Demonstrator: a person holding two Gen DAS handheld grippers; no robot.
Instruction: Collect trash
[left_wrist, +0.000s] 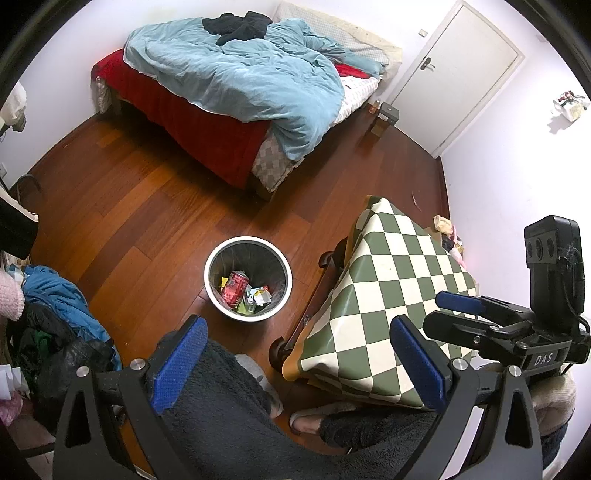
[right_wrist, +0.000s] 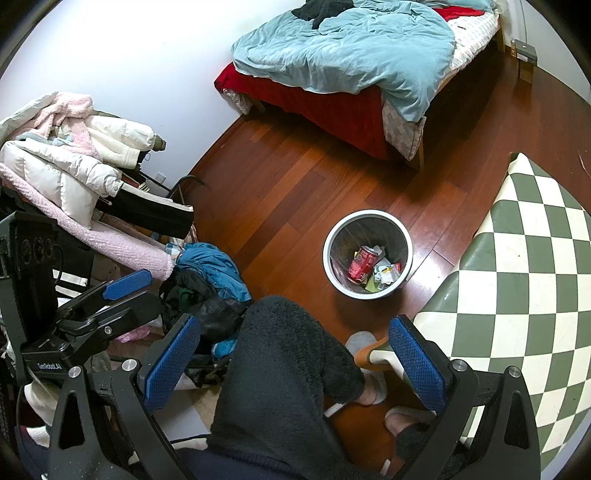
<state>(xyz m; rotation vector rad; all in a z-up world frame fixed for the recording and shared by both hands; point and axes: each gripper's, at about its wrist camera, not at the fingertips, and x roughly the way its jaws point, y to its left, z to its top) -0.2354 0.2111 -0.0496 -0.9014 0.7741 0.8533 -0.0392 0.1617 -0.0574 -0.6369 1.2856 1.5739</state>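
Note:
A round metal trash bin stands on the wooden floor, also in the right wrist view. Inside lie a red can and crumpled paper and wrappers. My left gripper is open and empty, held above my lap, near the bin. My right gripper is open and empty, at the same height. Each gripper shows in the other's view, the right one over the table and the left one by the clothes.
A table with a green and white checked cloth stands to the right. A bed with a blue duvet is at the back. Clothes are piled at the left. Small litter lies by the right wall.

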